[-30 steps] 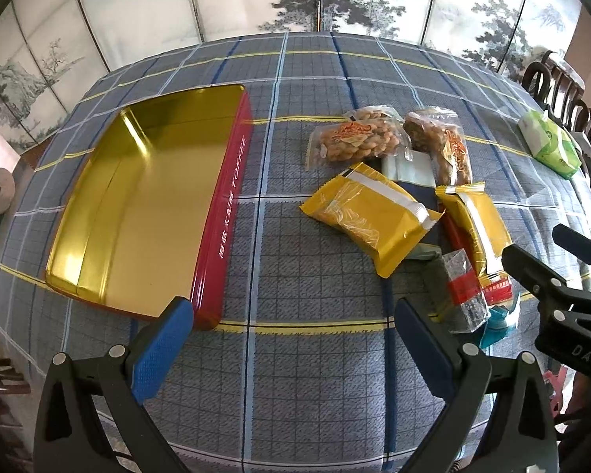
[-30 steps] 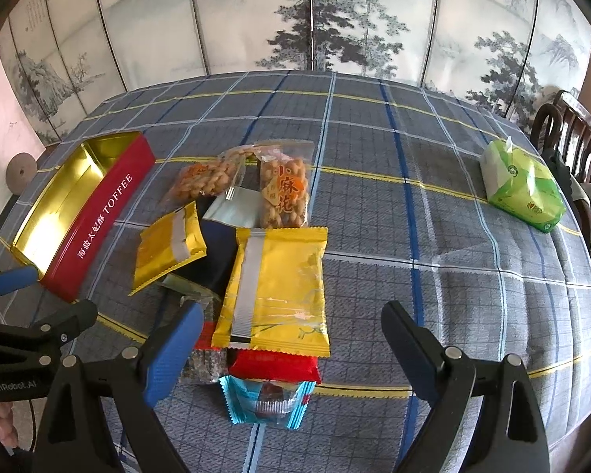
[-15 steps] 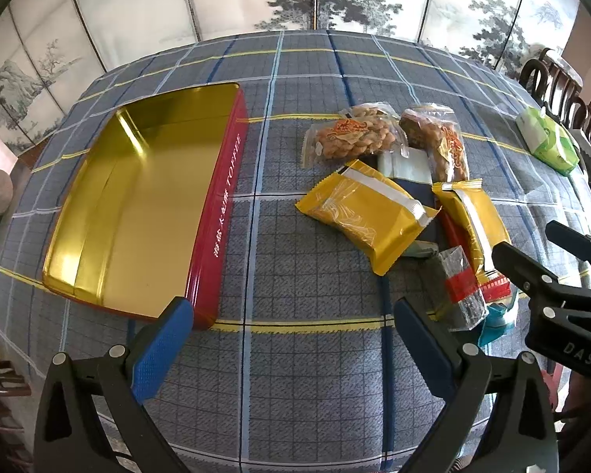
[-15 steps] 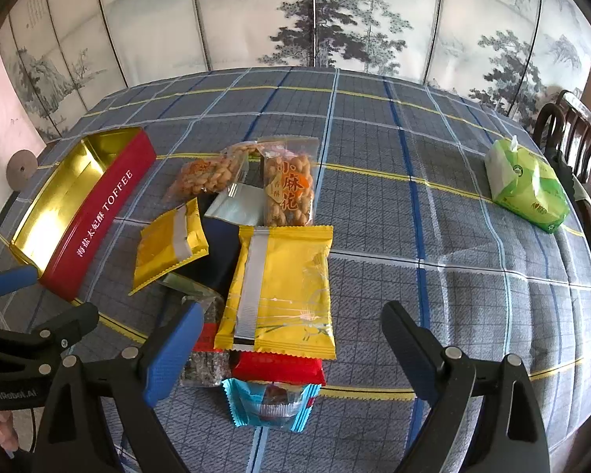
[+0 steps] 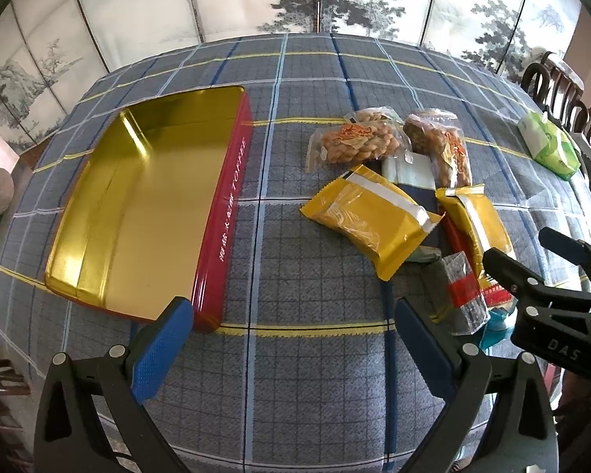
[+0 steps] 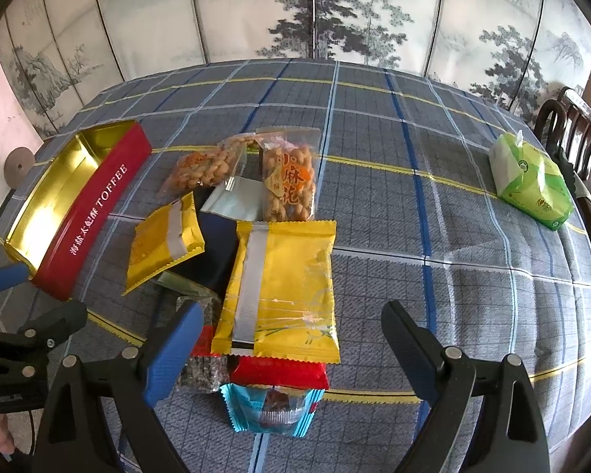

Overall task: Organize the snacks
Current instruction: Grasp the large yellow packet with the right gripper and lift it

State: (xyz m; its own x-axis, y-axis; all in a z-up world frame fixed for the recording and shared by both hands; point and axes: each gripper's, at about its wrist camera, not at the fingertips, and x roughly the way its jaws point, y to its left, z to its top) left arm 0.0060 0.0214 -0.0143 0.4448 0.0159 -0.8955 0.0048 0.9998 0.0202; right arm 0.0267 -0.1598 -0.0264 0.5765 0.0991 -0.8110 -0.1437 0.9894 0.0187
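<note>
A red toffee tin (image 5: 226, 213) (image 6: 94, 213) with a bare gold inside lies on the plaid tablecloth, left of a heap of snack packets. The heap holds two clear bags of fried twists (image 5: 354, 144) (image 6: 291, 181), a small yellow packet (image 5: 370, 220) (image 6: 163, 240), a large yellow packet (image 6: 283, 283) (image 5: 476, 228), a red packet (image 6: 279, 372), a teal packet (image 6: 272, 410) and a dark clear packet (image 5: 461, 295). My left gripper (image 5: 291, 339) hovers open just before the tin's near corner. My right gripper (image 6: 287, 339) hovers open over the near end of the heap.
A green tissue pack (image 6: 532, 181) (image 5: 549, 146) lies at the table's far right, near dark wooden chairs (image 6: 579, 134). A painted folding screen (image 6: 315, 12) stands behind the table. Bare cloth (image 5: 303, 374) lies between tin and heap.
Both grippers have edged slightly forward and lower toward the table; the tin and packets look a little nearer. Nothing on the table has moved.
</note>
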